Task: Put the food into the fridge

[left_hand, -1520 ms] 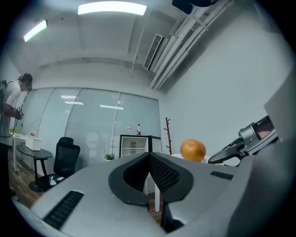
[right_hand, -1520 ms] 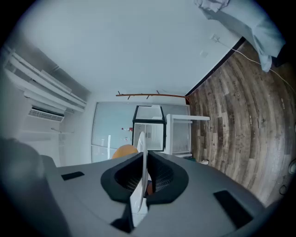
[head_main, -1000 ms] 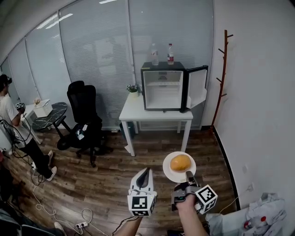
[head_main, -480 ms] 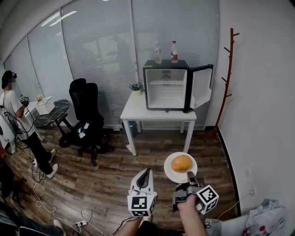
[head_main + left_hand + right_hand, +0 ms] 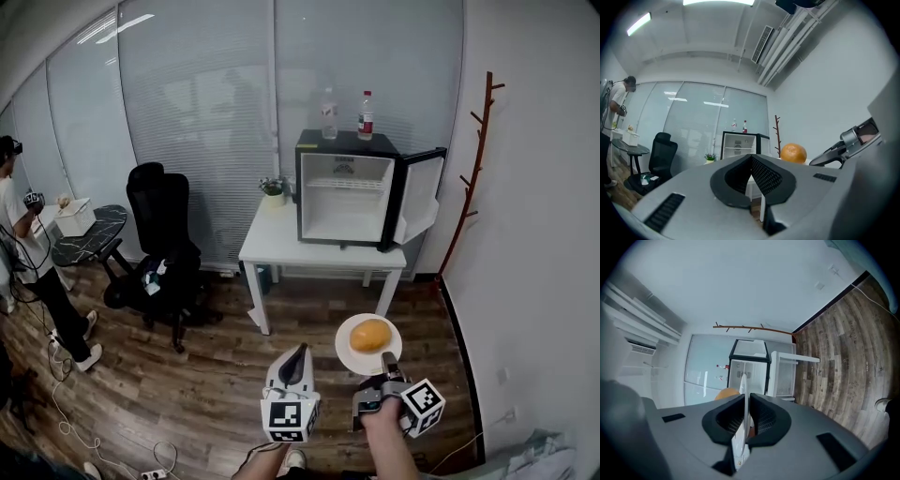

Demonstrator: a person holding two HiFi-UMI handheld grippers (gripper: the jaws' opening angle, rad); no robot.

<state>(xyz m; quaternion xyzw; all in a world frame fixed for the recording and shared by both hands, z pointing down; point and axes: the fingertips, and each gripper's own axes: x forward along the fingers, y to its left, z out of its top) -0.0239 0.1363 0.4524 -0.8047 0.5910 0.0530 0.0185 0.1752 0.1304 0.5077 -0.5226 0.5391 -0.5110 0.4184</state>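
A round orange food item (image 5: 370, 334) lies on a white plate (image 5: 352, 357). My right gripper (image 5: 386, 358) is shut on the plate's near rim and holds it level above the wooden floor. In the right gripper view the plate (image 5: 739, 427) shows edge-on between the pads of the right gripper (image 5: 745, 401), with the food (image 5: 725, 393) behind. My left gripper (image 5: 298, 348) hangs beside it, shut and holding nothing; its jaws meet in the left gripper view (image 5: 751, 159). The black fridge (image 5: 349, 187) stands ahead on a white table (image 5: 281, 246), its door (image 5: 419, 199) swung open to the right.
Two bottles (image 5: 329, 114) stand on top of the fridge, and a small plant (image 5: 273, 190) sits beside it. A black office chair (image 5: 157, 246) and a person (image 5: 23, 248) are at the left. A wooden coat stand (image 5: 476, 155) leans by the right wall.
The view has drawn nearer to the fridge and table, which now look larger. Both grippers keep their places in the view, with the plate still held.
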